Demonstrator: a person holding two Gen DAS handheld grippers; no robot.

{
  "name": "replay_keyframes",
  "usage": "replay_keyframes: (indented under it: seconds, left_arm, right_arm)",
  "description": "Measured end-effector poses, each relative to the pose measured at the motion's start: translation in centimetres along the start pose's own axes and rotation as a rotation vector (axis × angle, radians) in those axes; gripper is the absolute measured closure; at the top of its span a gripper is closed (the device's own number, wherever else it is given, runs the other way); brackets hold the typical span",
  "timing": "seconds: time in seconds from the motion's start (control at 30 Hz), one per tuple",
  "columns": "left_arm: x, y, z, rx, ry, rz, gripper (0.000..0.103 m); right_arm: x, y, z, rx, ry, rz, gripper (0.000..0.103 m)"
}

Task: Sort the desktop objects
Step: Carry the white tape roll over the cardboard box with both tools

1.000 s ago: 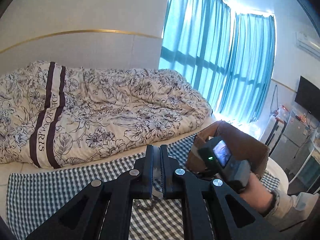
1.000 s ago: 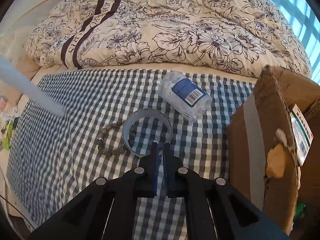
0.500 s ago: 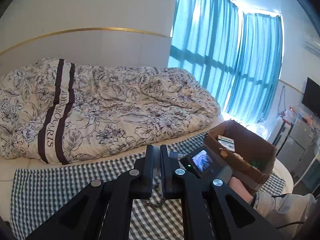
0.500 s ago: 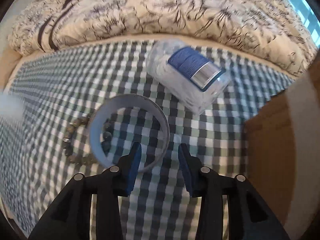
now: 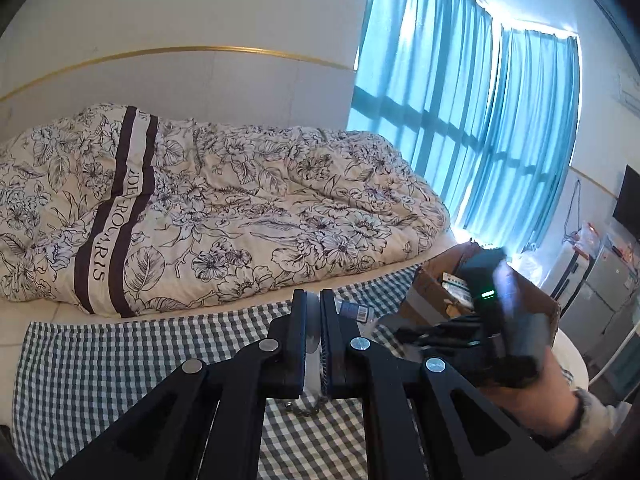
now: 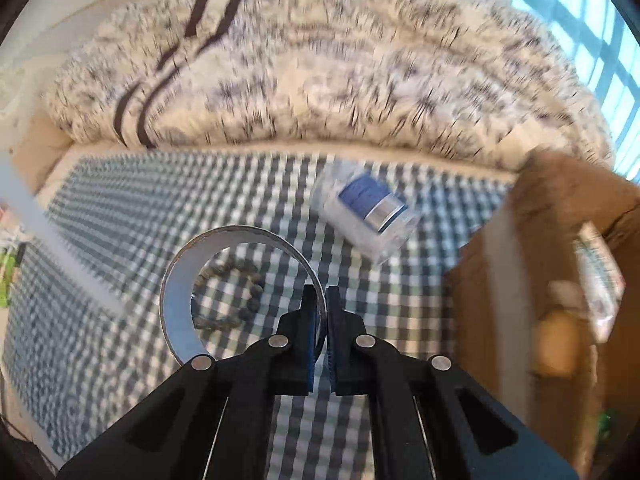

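Note:
My right gripper (image 6: 323, 304) is shut on the rim of a clear tape ring (image 6: 176, 300) and holds it above the checked cloth (image 6: 120, 216). A bead bracelet (image 6: 244, 300) lies on the cloth under the ring. A clear tub with a blue label (image 6: 366, 210) lies on its side further back. The open cardboard box (image 6: 552, 240) stands at the right. My left gripper (image 5: 314, 320) is shut and empty, above the cloth (image 5: 100, 360). The bracelet (image 5: 302, 408) shows just under it, and the right gripper's body (image 5: 500, 320) is in front of the box (image 5: 432, 296).
A floral duvet (image 5: 220, 208) covers the bed behind the cloth. Blue curtains (image 5: 460, 120) hang at the right. A pale translucent bar (image 6: 44, 236) crosses the left of the right wrist view. The box holds a printed packet (image 6: 600, 272).
My right gripper opened, dropped to the tape ring, closed on its rim and lifted it off the cloth. My left gripper stayed shut and rose slightly.

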State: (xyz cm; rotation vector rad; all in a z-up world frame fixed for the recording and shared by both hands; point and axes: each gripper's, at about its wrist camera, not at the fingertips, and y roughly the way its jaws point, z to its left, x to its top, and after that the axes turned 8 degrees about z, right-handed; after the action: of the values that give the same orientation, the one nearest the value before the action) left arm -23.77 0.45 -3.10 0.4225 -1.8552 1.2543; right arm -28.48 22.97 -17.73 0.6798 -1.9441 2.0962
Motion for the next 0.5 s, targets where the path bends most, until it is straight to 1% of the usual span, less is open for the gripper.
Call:
replay_keyframes:
  seconds: [0.07, 0.2, 0.37, 0.5]
  left_arm:
    - [0.3, -0.2, -0.6, -0.001, -0.003, -0.008, 0.097]
    - [0.8, -1.2, -2.1, -0.002, -0.001, -0.038, 0.097]
    - [1.3, -2.8, -4.7, -0.014, 0.019, -0.071, 0.097]
    - [1.6, -4.1, -6.8, -0.031, 0.027, -0.095, 0.097]
  right_arm:
    - [0.2, -2.3, 0.2, -0.008, 0.002, -0.046, 0.099]
    - [-0.4, -6.9, 0.0, -0.015, 0.013, -0.128, 0.099]
    - [-1.8, -12.5, -0.3, -0.033, 0.02, -0.226, 0.099]
    - [-3.2, -16.1, -0.7, -0.042, 0.03, -0.283, 0.099]
